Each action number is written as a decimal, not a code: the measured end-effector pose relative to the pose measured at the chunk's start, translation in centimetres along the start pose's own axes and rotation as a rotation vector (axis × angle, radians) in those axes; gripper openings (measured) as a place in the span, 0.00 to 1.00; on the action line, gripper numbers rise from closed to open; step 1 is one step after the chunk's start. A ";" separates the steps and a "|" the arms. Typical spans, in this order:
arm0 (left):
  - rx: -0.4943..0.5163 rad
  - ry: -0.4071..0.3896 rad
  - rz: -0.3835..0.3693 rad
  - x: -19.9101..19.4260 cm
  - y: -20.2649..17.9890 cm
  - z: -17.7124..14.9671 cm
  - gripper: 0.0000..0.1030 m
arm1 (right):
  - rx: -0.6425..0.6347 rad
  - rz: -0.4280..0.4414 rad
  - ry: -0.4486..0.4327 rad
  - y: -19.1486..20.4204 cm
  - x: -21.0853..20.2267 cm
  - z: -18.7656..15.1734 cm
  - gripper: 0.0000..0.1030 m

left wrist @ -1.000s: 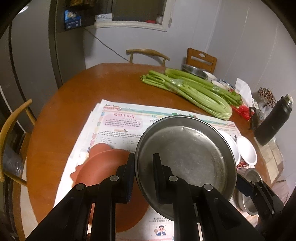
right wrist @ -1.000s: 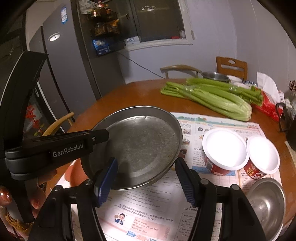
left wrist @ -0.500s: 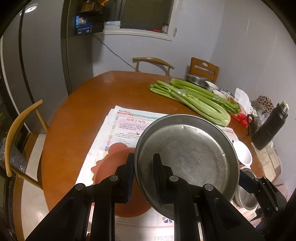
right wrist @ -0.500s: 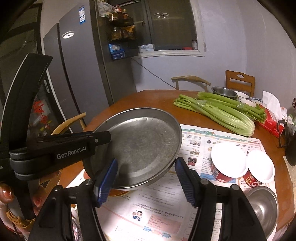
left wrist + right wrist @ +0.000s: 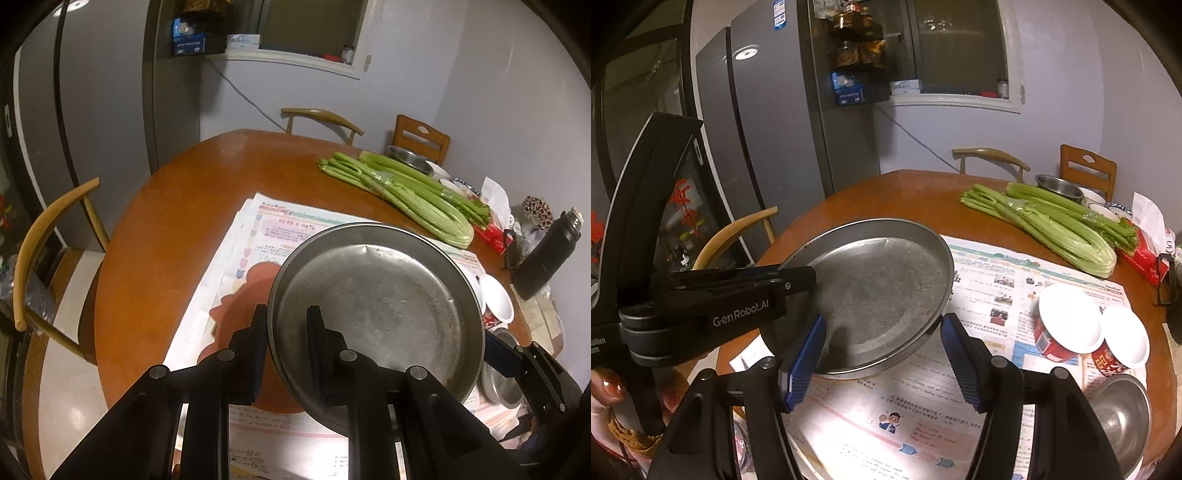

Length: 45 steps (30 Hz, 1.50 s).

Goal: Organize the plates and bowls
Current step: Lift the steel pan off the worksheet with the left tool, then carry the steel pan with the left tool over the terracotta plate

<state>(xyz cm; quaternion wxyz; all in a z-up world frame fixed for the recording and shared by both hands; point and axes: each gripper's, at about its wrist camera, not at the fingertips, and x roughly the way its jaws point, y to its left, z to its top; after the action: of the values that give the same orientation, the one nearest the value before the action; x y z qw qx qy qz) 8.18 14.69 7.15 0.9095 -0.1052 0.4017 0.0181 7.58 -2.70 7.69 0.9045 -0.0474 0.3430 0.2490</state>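
Note:
My left gripper (image 5: 286,328) is shut on the near rim of a round metal plate (image 5: 376,314) and holds it in the air above the table. The plate also shows in the right wrist view (image 5: 871,291), with the left gripper (image 5: 798,277) clamped on its left rim. A reddish-brown plate (image 5: 243,325) lies on the newspaper under it. My right gripper (image 5: 882,358) is open and empty, just in front of the metal plate. Two white bowls with red sides (image 5: 1067,328) and a steel bowl (image 5: 1119,417) sit at the right.
Newspaper (image 5: 997,280) covers the near part of the round wooden table (image 5: 177,229). Celery (image 5: 1045,221) lies at the back with a steel bowl (image 5: 1058,184) and small dishes behind it. A black flask (image 5: 546,254) stands at the right. Chairs surround the table.
Both grippers have risen and pulled back, so the table looks farther away. The metal plate has gone up with the left gripper. The right gripper stays open.

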 end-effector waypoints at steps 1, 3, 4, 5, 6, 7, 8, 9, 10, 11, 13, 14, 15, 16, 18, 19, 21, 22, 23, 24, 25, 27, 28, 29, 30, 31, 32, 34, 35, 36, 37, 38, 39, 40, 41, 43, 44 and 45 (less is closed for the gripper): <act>-0.007 0.007 -0.001 0.3 0.3 -0.2 0.19 | 0.000 0.004 0.008 0.1 0.3 -0.1 0.63; -0.010 0.014 0.004 0.7 0.7 -0.5 0.19 | 0.001 0.014 0.022 0.2 0.8 -0.3 0.63; -0.012 0.018 0.004 0.9 0.8 -0.6 0.19 | 0.001 0.017 0.029 0.2 1.1 -0.2 0.63; -0.016 0.024 0.005 1.2 1.0 -0.8 0.19 | 0.001 0.019 0.039 0.2 1.5 -0.4 0.63; -0.018 0.030 0.007 1.6 1.2 -1.0 0.19 | 0.003 0.022 0.047 0.2 1.8 -0.5 0.63; -0.021 0.035 0.007 1.9 1.4 -1.1 0.19 | 0.002 0.023 0.056 0.3 2.2 -0.6 0.63; -0.024 0.041 0.006 2.1 1.6 -1.3 0.19 | 0.001 0.024 0.062 0.4 2.4 -0.8 0.63; -0.027 0.048 0.007 2.4 1.8 -1.4 0.19 | 0.002 0.026 0.069 0.4 2.8 -0.9 0.63; -0.029 0.051 0.007 2.7 1.9 -1.6 0.19 | 0.001 0.027 0.078 0.4 3.2 -1.1 0.63; -0.031 0.058 0.009 3.0 2.1 -1.7 0.19 | 0.000 0.028 0.083 0.4 3.4 -1.1 0.63; -0.034 0.066 0.010 3.5 2.4 -2.0 0.19 | 0.002 0.033 0.099 0.5 4.1 -1.3 0.63; -0.037 0.068 0.009 3.7 2.6 -2.1 0.19 | 0.002 0.034 0.102 0.5 4.3 -1.4 0.63; -0.040 0.071 0.009 3.9 2.7 -2.2 0.19 | 0.002 0.035 0.106 0.5 4.5 -1.5 0.63; -0.042 0.074 0.010 4.2 2.8 -2.3 0.19 | 0.001 0.037 0.114 0.5 4.9 -1.6 0.63; -0.045 0.082 0.012 4.7 3.1 -2.5 0.19 | 0.000 0.039 0.123 0.5 5.3 -1.8 0.63; -0.046 0.088 0.014 5.1 3.2 -2.7 0.19 | 0.001 0.040 0.129 0.4 5.6 -1.9 0.63; -0.046 0.091 0.018 5.5 3.3 -2.8 0.19 | 0.000 0.040 0.137 0.3 6.2 -1.8 0.63; -0.045 0.095 0.020 5.7 3.3 -2.9 0.19 | 0.000 0.040 0.141 0.4 6.4 -1.9 0.63; -0.045 0.098 0.023 6.0 3.3 -3.0 0.19 | 0.002 0.041 0.147 0.3 6.6 -2.0 0.63; -0.043 0.100 0.027 6.2 3.4 -3.0 0.19 | 0.004 0.042 0.154 0.3 7.0 -2.1 0.63; -0.042 0.102 0.030 6.4 3.4 -3.1 0.19 | 0.003 0.043 0.159 0.3 7.2 -2.2 0.63; -0.040 0.106 0.035 6.8 3.5 -3.2 0.19 | 0.002 0.043 0.164 0.4 7.5 -2.4 0.63; -0.041 0.108 0.038 7.0 3.6 -3.2 0.19 | 0.001 0.043 0.167 0.4 7.7 -2.4 0.63; -0.041 0.109 0.040 7.1 3.7 -3.3 0.19 | 0.000 0.043 0.169 0.5 7.8 -2.4 0.63; -0.043 0.112 0.042 7.2 3.8 -3.3 0.19 | 0.000 0.044 0.173 0.5 8.1 -2.5 0.63; -0.046 0.111 0.043 7.3 3.9 -3.3 0.19 | 0.000 0.044 0.175 0.6 8.2 -2.5 0.63; -0.047 0.110 0.049 7.4 3.9 -3.3 0.19 | -0.001 0.045 0.178 0.6 8.3 -2.6 0.63; -0.038 0.110 0.057 7.6 3.9 -3.4 0.20 | -0.005 0.045 0.185 0.7 8.6 -2.7 0.63; -0.038 0.111 0.058 7.7 4.0 -3.3 0.20 | -0.005 0.044 0.187 0.7 8.7 -2.8 0.63; -0.036 0.111 0.059 7.8 4.0 -3.3 0.20 | -0.007 0.042 0.188 0.7 8.9 -2.8 0.63; -0.033 0.109 0.062 7.9 3.9 -3.2 0.20 | -0.007 0.041 0.190 0.7 9.0 -2.8 0.63; -0.032 0.109 0.064 7.9 3.9 -3.2 0.20 | -0.006 0.041 0.190 0.8 9.0 -2.8 0.63; -0.032 0.108 0.065 8.0 3.9 -3.2 0.20 | -0.006 0.041 0.190 0.8 9.1 -2.8 0.63; -0.030 0.108 0.066 8.1 4.0 -3.1 0.21 | -0.007 0.039 0.190 0.8 9.1 -2.8 0.63; -0.030 0.108 0.066 8.2 4.0 -3.1 0.21 | -0.009 0.037 0.190 0.9 9.2 -2.7 0.63; -0.030 0.108 0.066 8.3 4.0 -3.1 0.22 | -0.009 0.035 0.192 0.8 9.5 -2.7 0.63; -0.029 0.107 0.065 8.3 4.0 -3.1 0.22 | -0.009 0.032 0.192 0.9 9.5 -2.8 0.63; -0.028 0.107 0.066 8.3 4.0 -3.1 0.22 | -0.010 0.030 0.194 0.8 9.6 -2.8 0.63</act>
<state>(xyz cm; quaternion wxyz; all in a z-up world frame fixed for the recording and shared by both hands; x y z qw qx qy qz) 11.11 17.54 -1.66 0.8841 -0.1055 0.4527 0.0484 11.66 1.31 -0.52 0.8630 -0.0707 0.4283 0.2585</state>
